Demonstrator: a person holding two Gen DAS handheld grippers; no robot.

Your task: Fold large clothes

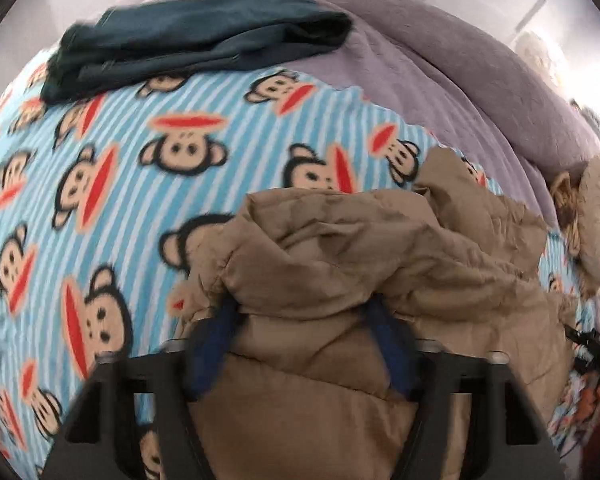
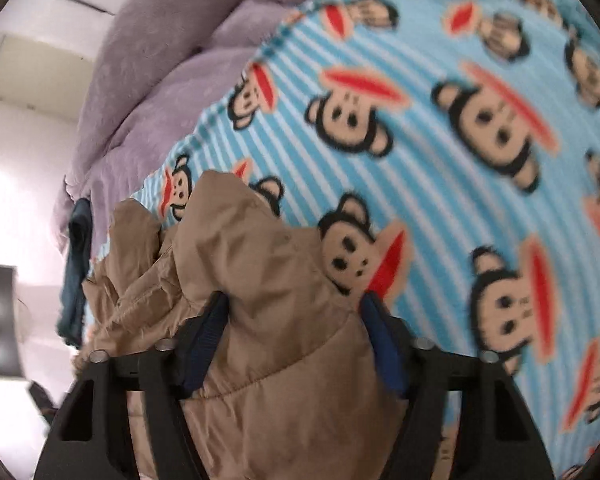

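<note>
We hold the tan puffer jacket (image 1: 340, 264) at 6 o'clock in both views, left gripper (image 1: 300, 320) and right gripper (image 2: 296, 316) each clamped on a bunched padded edge, likely to carry it over the monkey-print blanket (image 1: 120, 184) for folding.

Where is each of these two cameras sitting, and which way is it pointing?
Left wrist: sits on the left gripper, looking along its blue-padded jaws, which clamp the tan puffy jacket; beyond lie the monkey blanket, a folded dark teal garment and a lilac duvet.
Right wrist: sits on the right gripper, jaws also clamping the jacket, view rolled sideways across the blanket.
Shared: jacket, blanket, duvet, teal garment. Only the jaws show; no hands.
</note>
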